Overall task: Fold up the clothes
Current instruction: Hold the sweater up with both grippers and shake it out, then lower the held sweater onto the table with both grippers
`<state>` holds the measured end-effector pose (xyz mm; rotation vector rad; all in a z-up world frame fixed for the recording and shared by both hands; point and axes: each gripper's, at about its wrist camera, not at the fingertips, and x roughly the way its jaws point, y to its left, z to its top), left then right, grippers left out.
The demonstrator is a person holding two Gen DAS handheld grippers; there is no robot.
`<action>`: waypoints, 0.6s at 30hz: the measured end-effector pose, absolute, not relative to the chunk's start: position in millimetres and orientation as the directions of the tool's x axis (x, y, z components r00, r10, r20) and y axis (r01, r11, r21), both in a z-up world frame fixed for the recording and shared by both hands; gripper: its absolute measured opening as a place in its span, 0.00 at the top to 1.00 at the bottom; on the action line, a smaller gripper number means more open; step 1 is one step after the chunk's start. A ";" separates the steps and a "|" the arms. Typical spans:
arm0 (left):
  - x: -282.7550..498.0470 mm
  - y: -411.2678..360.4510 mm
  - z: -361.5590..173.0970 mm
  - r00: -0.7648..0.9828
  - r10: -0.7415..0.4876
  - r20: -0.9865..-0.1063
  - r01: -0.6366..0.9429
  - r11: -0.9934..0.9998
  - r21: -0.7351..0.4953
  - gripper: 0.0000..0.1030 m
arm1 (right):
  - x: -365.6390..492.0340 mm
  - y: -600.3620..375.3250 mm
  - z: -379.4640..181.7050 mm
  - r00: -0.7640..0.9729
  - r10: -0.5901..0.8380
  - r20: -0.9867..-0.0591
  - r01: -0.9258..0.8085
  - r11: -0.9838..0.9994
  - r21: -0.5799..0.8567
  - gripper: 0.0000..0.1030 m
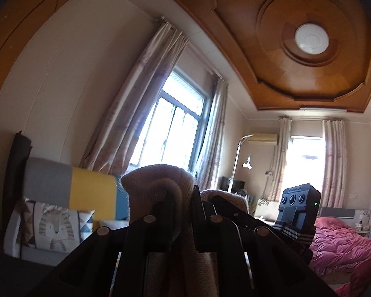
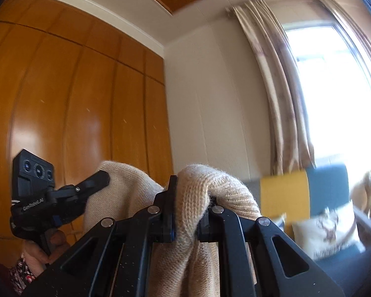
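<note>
Two grippers hold one cream knitted sweater raised above the furniture. Left wrist view: your left gripper is clamped on a bunched fold of the knit, which bulges over the fingers and hangs down between the arms. Your right gripper shows at right, near the window and above the red bedding (its jaws face away, so its grip cannot be told here). Right wrist view: your right gripper pinches a thick roll of the sweater, the cloth draping down between its arms. Your left gripper grips the fabric's far edge at left, before the wooden wardrobe.
</note>
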<state>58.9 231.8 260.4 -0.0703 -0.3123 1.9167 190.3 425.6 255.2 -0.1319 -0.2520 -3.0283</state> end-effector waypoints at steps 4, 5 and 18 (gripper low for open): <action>5.8 270.1 190.2 -0.481 0.872 -0.092 -0.833 -0.487 -0.261 0.89 | 121.5 459.3 192.1 -0.994 -0.054 -0.097 0.027 -0.964 0.263 0.89; -7.0 279.5 171.5 -0.498 0.856 -0.138 -0.814 -0.516 -0.265 0.89 | 105.4 466.5 176.2 -0.989 -0.044 -0.143 0.004 -0.961 0.276 0.89; -102.6 351.4 -86.0 -0.485 0.575 -0.659 -0.597 -0.768 -0.231 0.89 | -33.8 527.7 -55.5 -0.725 -0.016 -0.689 -0.231 -0.936 0.266 0.89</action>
